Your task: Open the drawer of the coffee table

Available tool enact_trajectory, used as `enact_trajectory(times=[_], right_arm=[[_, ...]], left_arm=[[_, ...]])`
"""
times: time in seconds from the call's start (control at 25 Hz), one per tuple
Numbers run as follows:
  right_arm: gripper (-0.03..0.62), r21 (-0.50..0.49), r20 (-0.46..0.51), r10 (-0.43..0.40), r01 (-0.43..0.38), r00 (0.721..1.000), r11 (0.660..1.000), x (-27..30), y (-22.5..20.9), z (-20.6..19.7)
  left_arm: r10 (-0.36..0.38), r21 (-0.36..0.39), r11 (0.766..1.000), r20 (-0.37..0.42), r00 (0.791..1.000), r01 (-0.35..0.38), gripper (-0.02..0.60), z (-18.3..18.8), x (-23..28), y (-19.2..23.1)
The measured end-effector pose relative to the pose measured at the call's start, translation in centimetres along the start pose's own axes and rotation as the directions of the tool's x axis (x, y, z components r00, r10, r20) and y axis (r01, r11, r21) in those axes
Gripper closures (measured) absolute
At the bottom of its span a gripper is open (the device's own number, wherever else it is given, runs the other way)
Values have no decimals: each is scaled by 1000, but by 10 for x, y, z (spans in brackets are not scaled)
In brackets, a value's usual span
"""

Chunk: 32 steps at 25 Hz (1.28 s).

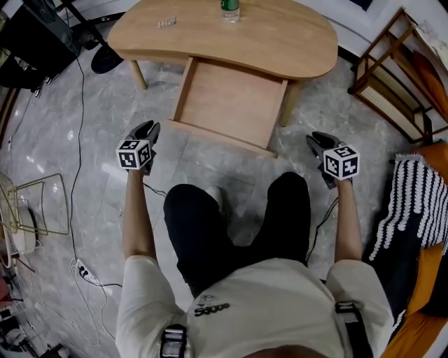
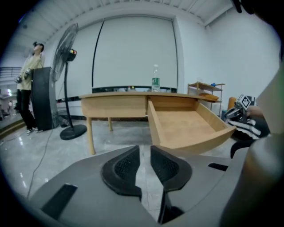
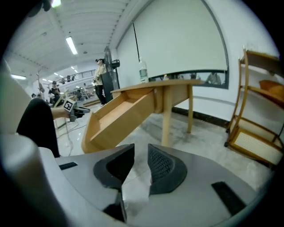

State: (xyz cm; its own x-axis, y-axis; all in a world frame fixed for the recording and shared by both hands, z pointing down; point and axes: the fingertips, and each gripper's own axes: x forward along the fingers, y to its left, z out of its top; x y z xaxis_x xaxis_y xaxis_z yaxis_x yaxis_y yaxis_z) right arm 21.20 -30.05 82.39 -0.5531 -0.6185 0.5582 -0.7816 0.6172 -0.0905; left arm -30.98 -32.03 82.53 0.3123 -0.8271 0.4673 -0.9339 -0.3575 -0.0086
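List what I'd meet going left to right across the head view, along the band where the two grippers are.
Gold wire rack → left gripper → drawer, pulled open → right gripper → striped fabric.

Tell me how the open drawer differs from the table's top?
The light wooden tabletop is rounded like a bean; the pulled-out light wooden drawer is a rectangular box with walls. The tabletop carries a clear plastic bottle and a small object; the drawer is empty. The drawer sits lower, sticking out beneath the tabletop. Both are pale wood.
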Motion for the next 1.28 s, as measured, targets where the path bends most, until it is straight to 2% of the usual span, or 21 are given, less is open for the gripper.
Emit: enact_trajectory(times=[0.04, 0.08, 0.2, 0.44, 0.64, 0.8, 0.92, 1.12, 1.28], right_arm=[[520, -12, 23, -54, 54, 998, 998, -5, -13, 13], [549, -25, 50, -99, 101, 994, 995, -10, -24, 27], [583, -74, 152, -173, 186, 973, 980, -20, -37, 79], [588, -184, 332, -181, 251, 926, 950, -27, -13, 180], [588, -271, 415, -152, 282, 897, 921, -23, 18, 236], [588, -283, 447, -177, 326, 877, 902, -24, 20, 261], [588, -266, 438, -214, 353, 873, 897, -31, 13, 284], [588, -230, 415, -273, 390, 868, 892, -60, 0, 347], [588, -237, 400, -272, 385, 875, 892, -91, 0, 424]], left_arm=[[41, 4, 999, 29, 999, -41, 528, 11, -5, 7], [69, 9, 998, 60, 996, -69, 558, 24, -9, 11], [95, 57, 993, 132, 987, -104, 563, 65, -17, 9], [88, 155, 979, 250, 964, -129, 563, 148, -26, -15], [63, 218, 966, 319, 946, -138, 563, 198, -29, -24], [36, 284, 949, 332, 943, -136, 563, 224, -27, -26], [9, 318, 940, 337, 941, -123, 563, 257, -27, -21], [36, 312, 939, 339, 940, -148, 563, 331, -34, -2], [16, 320, 939, 317, 948, -123, 563, 407, -53, 8]])
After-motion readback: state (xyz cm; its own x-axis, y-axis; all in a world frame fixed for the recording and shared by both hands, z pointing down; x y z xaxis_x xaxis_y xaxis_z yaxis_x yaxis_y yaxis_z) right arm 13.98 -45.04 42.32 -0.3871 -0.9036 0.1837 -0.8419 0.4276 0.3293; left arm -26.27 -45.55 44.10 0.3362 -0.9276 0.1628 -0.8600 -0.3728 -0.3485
